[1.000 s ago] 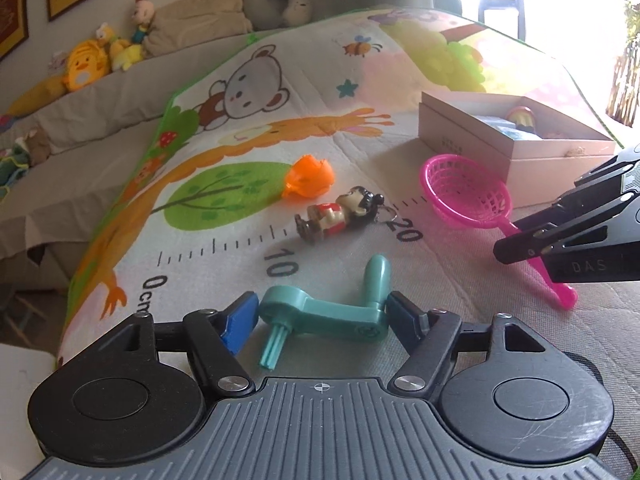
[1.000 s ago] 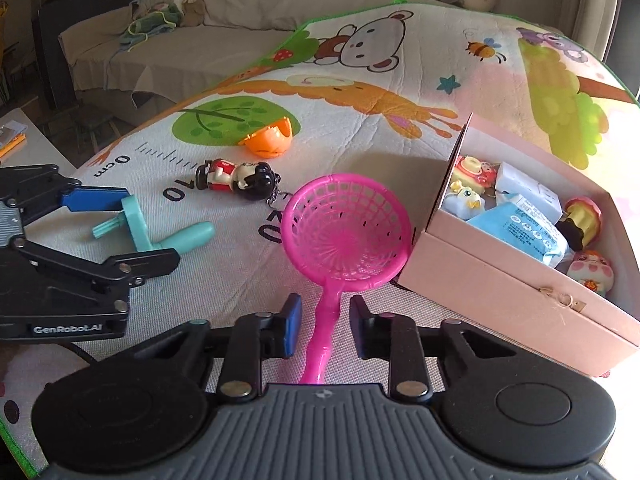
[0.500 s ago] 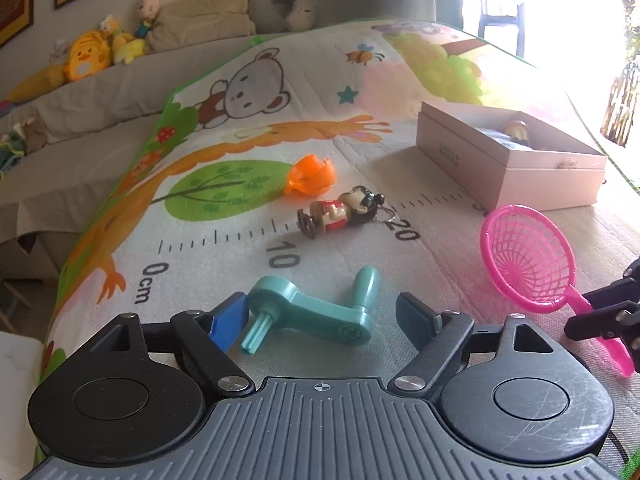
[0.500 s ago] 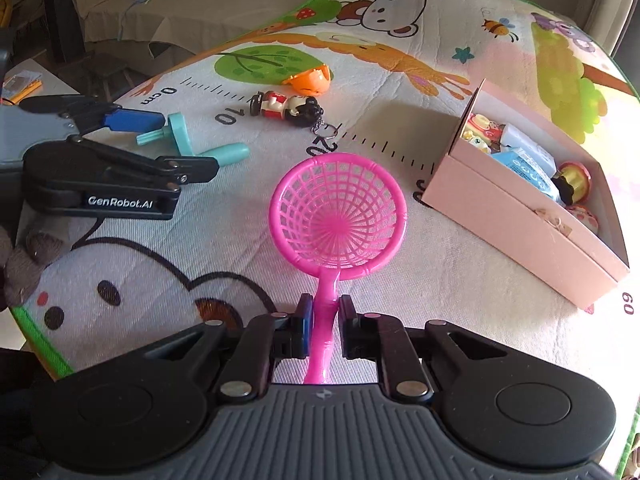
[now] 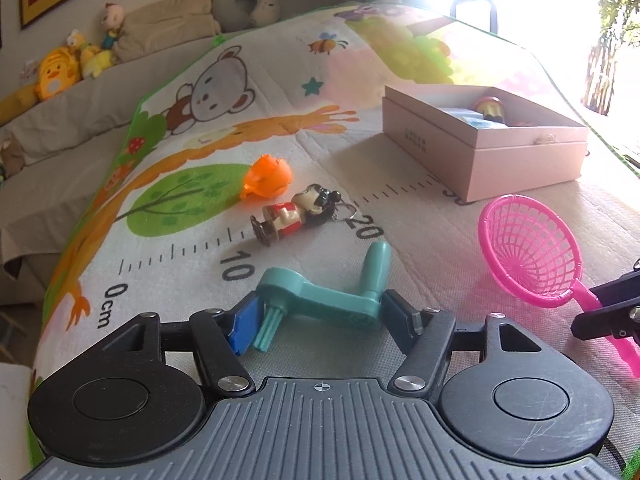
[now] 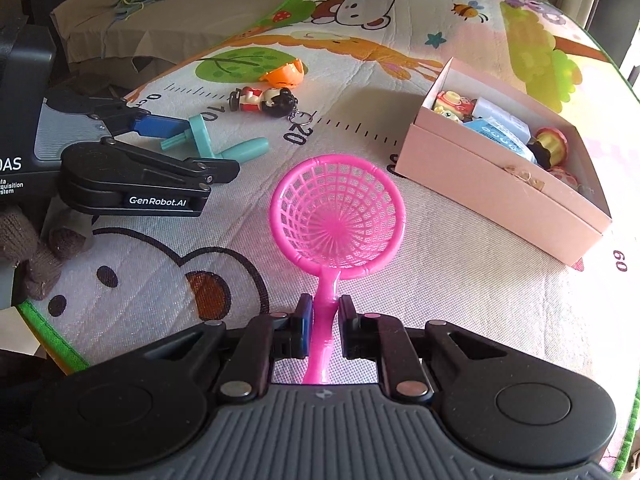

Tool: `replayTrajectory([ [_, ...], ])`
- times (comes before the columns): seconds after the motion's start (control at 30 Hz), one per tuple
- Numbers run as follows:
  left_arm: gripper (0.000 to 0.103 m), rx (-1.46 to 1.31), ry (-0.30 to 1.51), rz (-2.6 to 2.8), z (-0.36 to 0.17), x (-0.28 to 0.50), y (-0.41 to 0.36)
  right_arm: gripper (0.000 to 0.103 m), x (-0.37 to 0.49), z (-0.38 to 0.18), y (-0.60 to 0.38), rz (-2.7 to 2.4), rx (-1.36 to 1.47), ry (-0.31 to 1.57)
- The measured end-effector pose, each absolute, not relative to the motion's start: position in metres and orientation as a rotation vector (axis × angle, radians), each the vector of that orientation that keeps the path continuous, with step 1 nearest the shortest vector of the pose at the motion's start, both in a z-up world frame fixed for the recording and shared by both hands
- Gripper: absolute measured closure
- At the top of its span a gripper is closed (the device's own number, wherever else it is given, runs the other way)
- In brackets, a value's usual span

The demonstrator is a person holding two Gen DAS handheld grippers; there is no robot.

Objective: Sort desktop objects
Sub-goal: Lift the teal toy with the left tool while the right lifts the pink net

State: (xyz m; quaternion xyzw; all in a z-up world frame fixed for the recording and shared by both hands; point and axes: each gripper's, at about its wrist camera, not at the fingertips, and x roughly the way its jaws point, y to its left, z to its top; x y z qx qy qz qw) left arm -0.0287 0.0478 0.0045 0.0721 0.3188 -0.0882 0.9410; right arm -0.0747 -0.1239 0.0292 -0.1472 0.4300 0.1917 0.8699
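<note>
A teal crank (image 5: 320, 300) lies on the play mat between the jaws of my left gripper (image 5: 320, 316). Those jaws are closing, and the blue pad (image 5: 244, 328) and the dark pad touch the crank's two ends. My right gripper (image 6: 324, 320) is shut on the handle of a pink net scoop (image 6: 338, 216), whose basket hangs just over the mat. In the left wrist view the scoop (image 5: 532, 252) and the right gripper (image 5: 604, 312) sit at the right edge. The left gripper (image 6: 208, 148) also shows in the right wrist view, around the crank (image 6: 200, 136).
An open pink box (image 6: 500, 196) holding several small toys stands to the right. A figure keychain (image 5: 296, 212) and an orange plastic piece (image 5: 266, 176) lie beyond the crank. Plush toys and cushions line a sofa behind the mat.
The right gripper closed on the scoop's handle and carried it back from the box towards the mat's near edge. The left jaws widened, then narrowed onto the crank.
</note>
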Motion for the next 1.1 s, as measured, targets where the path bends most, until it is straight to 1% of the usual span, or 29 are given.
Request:
replayTrajectory([
  [0.23, 0.033, 0.157, 0.668, -0.216, 0.008, -0.058, 0.05, 0.09, -0.077, 0.029, -0.129, 0.428, -0.278, 0.872],
  [0.33, 0.032, 0.161, 0.68, -0.222, 0.008, -0.069, 0.051, 0.088, -0.077, 0.029, -0.132, 0.426, -0.278, 0.853],
  [0.4, 0.032, 0.16, 0.686, -0.217, 0.009, -0.071, 0.052, 0.08, -0.079, 0.029, -0.134, 0.42, -0.285, 0.831],
  [0.43, 0.031, 0.158, 0.69, -0.21, 0.009, -0.072, 0.053, 0.069, -0.08, 0.03, -0.134, 0.415, -0.289, 0.814],
  [0.47, 0.031, 0.155, 0.691, -0.207, 0.009, -0.073, 0.053, 0.054, -0.081, 0.03, -0.135, 0.408, -0.294, 0.795],
  [0.5, 0.031, 0.15, 0.69, -0.207, 0.01, -0.073, 0.054, 0.046, -0.082, 0.031, -0.136, 0.399, -0.299, 0.774],
  [0.53, 0.028, 0.144, 0.69, -0.206, 0.01, -0.074, 0.055, 0.033, -0.083, 0.032, -0.137, 0.391, -0.307, 0.75],
  [0.57, 0.027, 0.138, 0.687, -0.208, 0.01, -0.076, 0.057, 0.024, -0.083, 0.033, -0.136, 0.39, -0.314, 0.736],
  [0.63, 0.021, 0.118, 0.682, -0.219, 0.01, -0.082, 0.063, 0.018, -0.082, 0.035, -0.135, 0.388, -0.326, 0.702],
  [0.7, 0.017, 0.103, 0.679, -0.226, 0.011, -0.085, 0.066, 0.014, -0.08, 0.038, -0.133, 0.394, -0.326, 0.674],
  [0.73, 0.015, 0.096, 0.68, -0.226, 0.011, -0.087, 0.068, 0.01, -0.078, 0.039, -0.132, 0.399, -0.328, 0.661],
  [0.83, 0.013, 0.095, 0.688, -0.213, 0.011, -0.088, 0.071, 0.0, -0.068, 0.038, -0.122, 0.404, -0.349, 0.628],
  [0.9, 0.013, 0.093, 0.695, -0.204, 0.01, -0.086, 0.072, 0.0, -0.056, 0.034, -0.115, 0.41, -0.358, 0.638],
  [1.03, 0.01, 0.083, 0.712, -0.204, 0.011, -0.082, 0.072, 0.0, -0.026, 0.022, -0.111, 0.436, -0.282, 0.74],
  [1.1, 0.009, 0.091, 0.713, -0.208, 0.012, -0.081, 0.069, 0.012, -0.023, 0.02, -0.111, 0.442, -0.267, 0.762],
])
